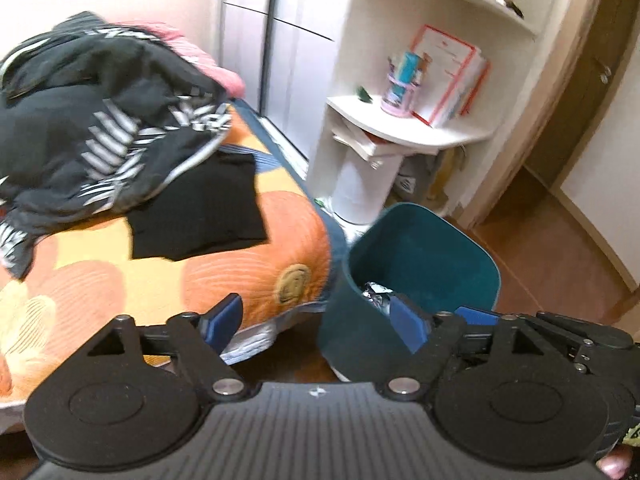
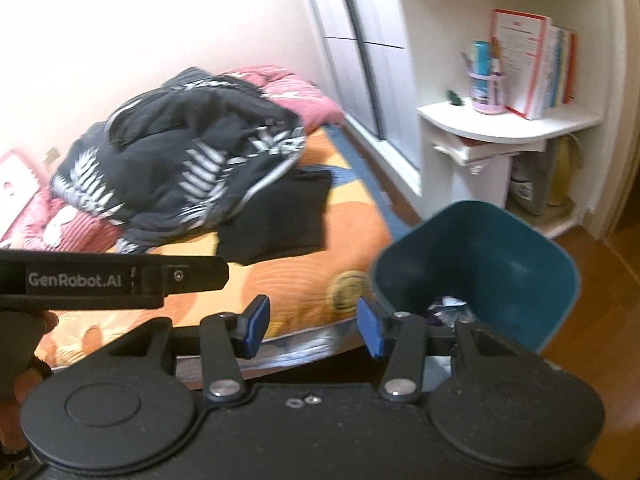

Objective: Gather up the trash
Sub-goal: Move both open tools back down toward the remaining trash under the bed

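Teal bin (image 1: pixel 420 256) holds crumpled trash (image 1: pixel 376 294) beside the orange-quilted bed (image 1: pixel 224 264) with dark clothes (image 1: pixel 100 120); left gripper (image 1: pixel 316 326) and right gripper (image 2: pixel 312 326) both spread, empty.

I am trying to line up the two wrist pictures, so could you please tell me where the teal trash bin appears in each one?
Left wrist view: the teal trash bin sits lower centre-right, beside the bed's corner, crumpled trash inside.
Right wrist view: the bin is lower right, again next to the bed, trash at its bottom.
Shared landmark: the pink pen cup on the white shelf, above the bin in both.
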